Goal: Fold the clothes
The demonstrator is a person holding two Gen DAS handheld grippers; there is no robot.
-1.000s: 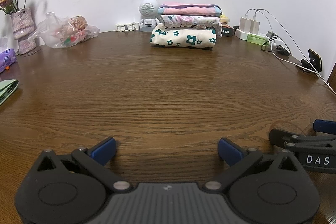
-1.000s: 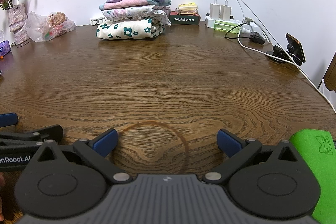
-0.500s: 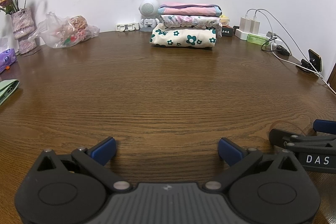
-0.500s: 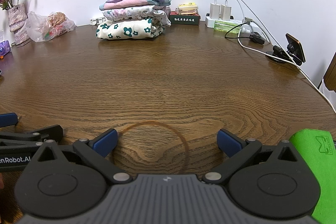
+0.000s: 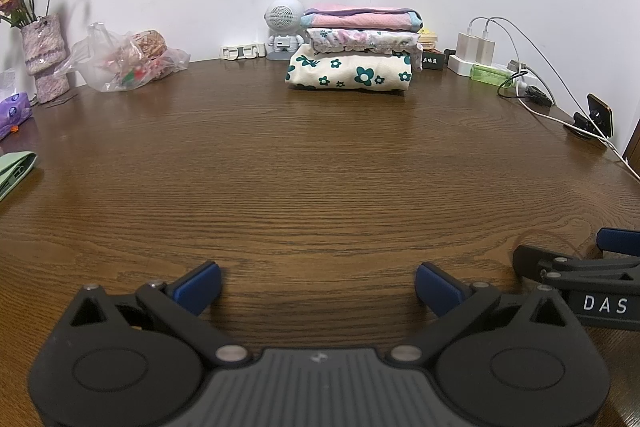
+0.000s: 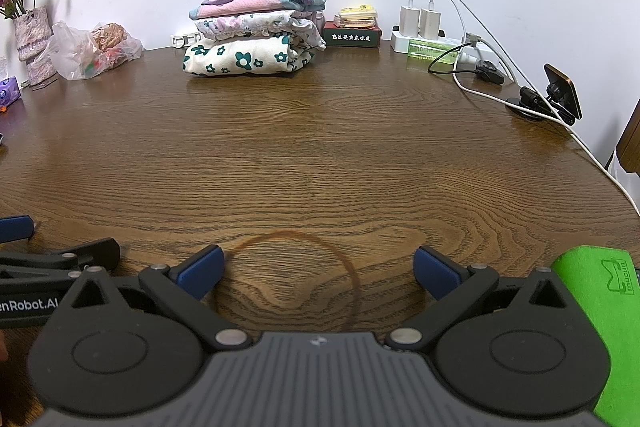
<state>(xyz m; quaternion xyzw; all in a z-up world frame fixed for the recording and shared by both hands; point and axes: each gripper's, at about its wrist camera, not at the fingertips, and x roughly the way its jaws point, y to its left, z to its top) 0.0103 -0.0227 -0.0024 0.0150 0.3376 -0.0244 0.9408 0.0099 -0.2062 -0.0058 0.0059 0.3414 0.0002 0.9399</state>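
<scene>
A stack of three folded clothes sits at the far edge of the brown wooden table: a cream floral piece below, a white floral one in the middle, a pink one on top. It also shows in the right wrist view. My left gripper is open and empty, low over the near table. My right gripper is open and empty beside it, over a ring stain. Each gripper shows at the edge of the other's view.
A vase of dried flowers and a plastic bag stand far left. A robot-shaped speaker is behind the stack. Chargers and cables and a phone on a stand lie far right. A green cloth lies near right.
</scene>
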